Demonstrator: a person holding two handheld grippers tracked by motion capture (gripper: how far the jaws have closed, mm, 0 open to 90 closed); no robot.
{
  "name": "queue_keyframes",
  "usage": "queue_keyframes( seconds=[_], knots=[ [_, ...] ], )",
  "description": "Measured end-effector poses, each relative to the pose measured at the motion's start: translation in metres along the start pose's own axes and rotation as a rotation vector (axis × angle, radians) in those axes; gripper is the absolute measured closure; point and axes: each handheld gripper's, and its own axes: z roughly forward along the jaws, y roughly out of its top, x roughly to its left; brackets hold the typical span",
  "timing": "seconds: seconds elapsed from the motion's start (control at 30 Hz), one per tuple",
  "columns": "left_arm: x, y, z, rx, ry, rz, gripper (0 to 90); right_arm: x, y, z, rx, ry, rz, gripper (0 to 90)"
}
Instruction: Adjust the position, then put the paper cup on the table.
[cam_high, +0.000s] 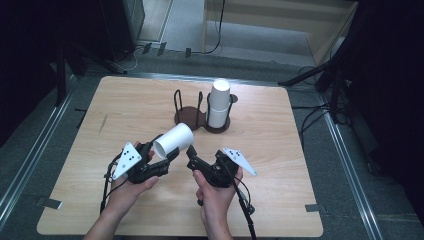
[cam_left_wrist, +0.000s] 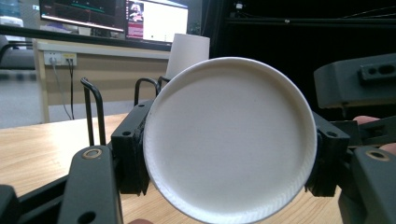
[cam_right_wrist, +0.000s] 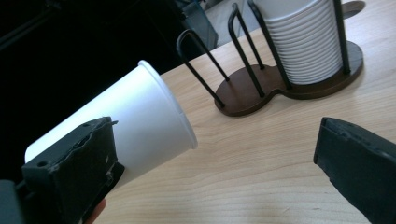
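Observation:
My left gripper (cam_high: 166, 151) is shut on a white paper cup (cam_high: 174, 140) that lies on its side above the table, mouth toward the cup holder. In the left gripper view the cup's round base (cam_left_wrist: 229, 140) faces the camera, pinched between both jaws. Just right of the cup, my right gripper (cam_high: 193, 156) stands wide open. In the right gripper view the cup (cam_right_wrist: 135, 121) lies beside and partly behind the left jaw, with nothing pressed between the right gripper's (cam_right_wrist: 215, 172) jaws. A stack of upturned white cups (cam_high: 218, 102) (cam_right_wrist: 303, 42) fills the right bay of the holder.
The brown two-bay cup holder (cam_high: 189, 119) (cam_right_wrist: 243, 93) with black wire loops stands at the middle back of the wooden table (cam_high: 125, 100); its left bay is empty. Behind the table run cables and black stands on the floor.

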Motion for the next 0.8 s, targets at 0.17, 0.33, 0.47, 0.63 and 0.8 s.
queue_keyframes(
  seconds=[0.17,0.33,0.47,0.63,0.8],
  knots=[
    [-0.0021,-0.0004,0.0009,-0.005,0.006,-0.001,32.4,0.0017,0.0,0.0006,0.002,0.002,0.102,0.0],
    [-0.0045,-0.0011,0.0021,0.002,-0.003,0.009,32.6,0.0046,0.0017,0.0007,0.0,0.041,0.215,0.0],
    [-0.0057,-0.0015,0.0031,-0.003,-0.002,0.012,32.6,0.0095,0.002,-0.0015,-0.015,0.074,0.309,0.0],
    [-0.0061,-0.0009,0.0028,-0.009,0.0,0.011,32.5,0.0091,0.0015,-0.0007,0.002,0.09,0.406,0.0],
    [-0.0069,-0.0009,0.0035,-0.013,0.002,0.015,32.5,0.0088,0.0009,0.0005,0.028,0.109,0.472,0.0]
  ],
)
